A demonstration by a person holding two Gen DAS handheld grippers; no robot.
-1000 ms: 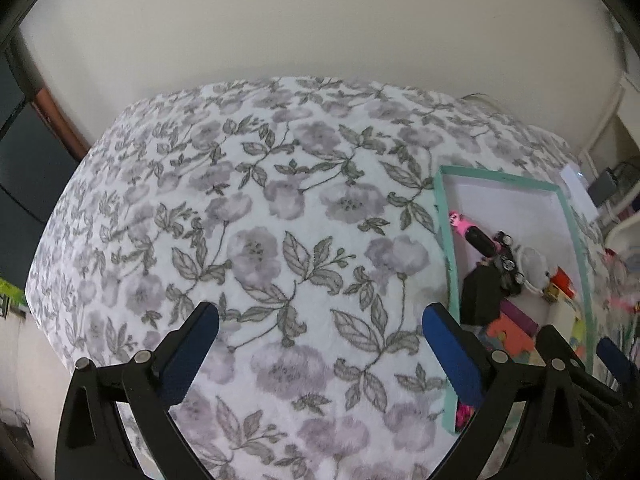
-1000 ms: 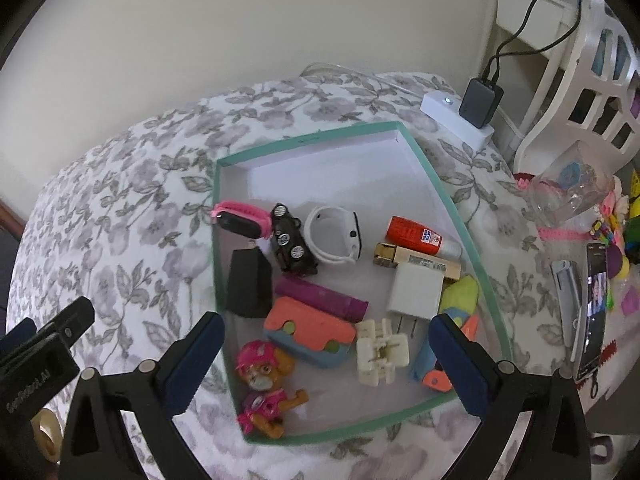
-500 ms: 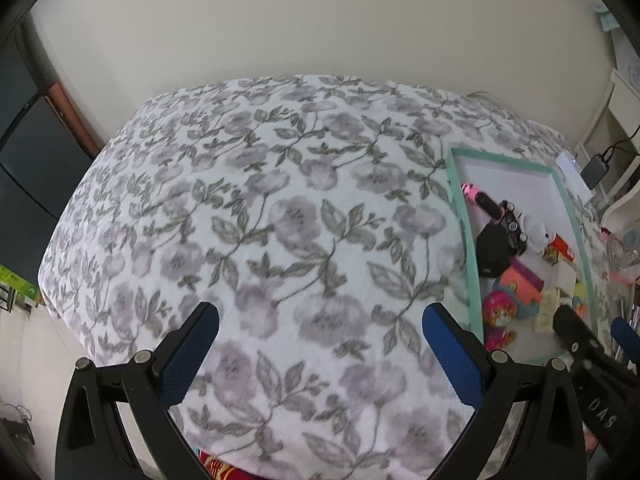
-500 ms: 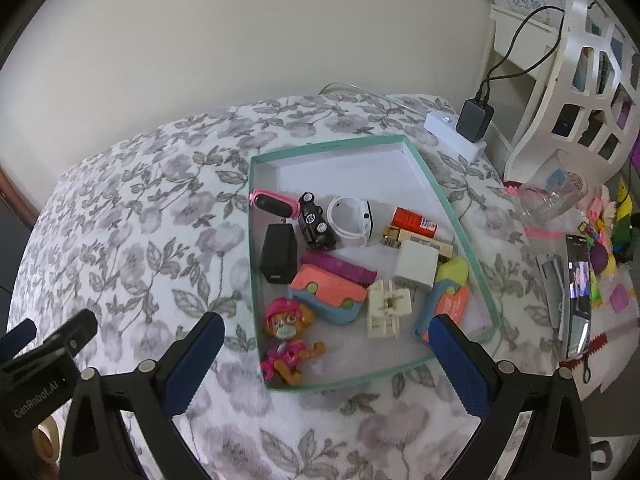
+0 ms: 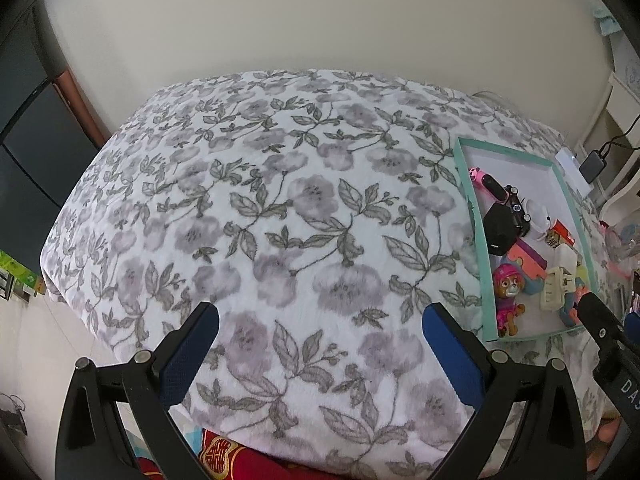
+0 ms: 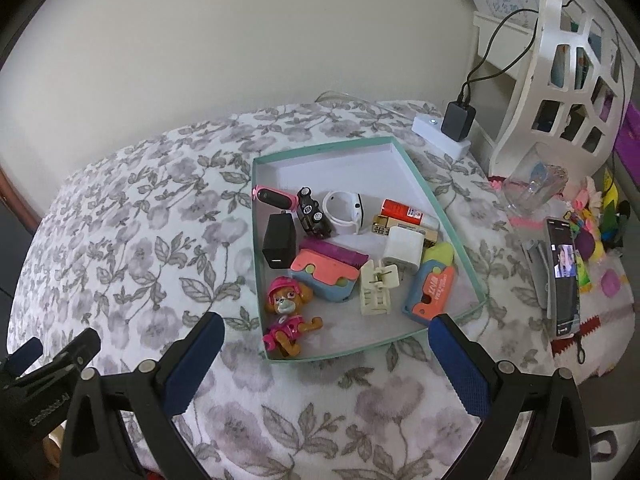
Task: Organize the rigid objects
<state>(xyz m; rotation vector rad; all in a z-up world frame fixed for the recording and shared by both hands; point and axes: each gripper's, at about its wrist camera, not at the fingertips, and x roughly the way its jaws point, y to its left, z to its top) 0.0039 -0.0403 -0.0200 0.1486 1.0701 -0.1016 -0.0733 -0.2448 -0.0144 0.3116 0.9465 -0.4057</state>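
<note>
I hold both claws spread and empty, left gripper (image 5: 320, 334) and right gripper (image 6: 326, 346); the pink plastic pup figure (image 6: 289, 316) lies inside the shallow teal-rimmed cardboard tray (image 6: 452, 230); light, stiff, slippery, so I'd pinch its torso.

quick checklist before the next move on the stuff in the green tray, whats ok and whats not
1. Left gripper jaws open, nothing held: ok.
2. Right gripper jaws open, nothing held: ok.
3. Green tray flat on the floral blanket, fully in the right wrist view: ok.
4. Pink dog figure at the near corner, unobstructed from above: ok.
5. Items sorted: not ok, the black charger, white plug and orange case lie jumbled and touching.
6. Whether the phone beside the tray belongs to the task: cannot tell.
</note>
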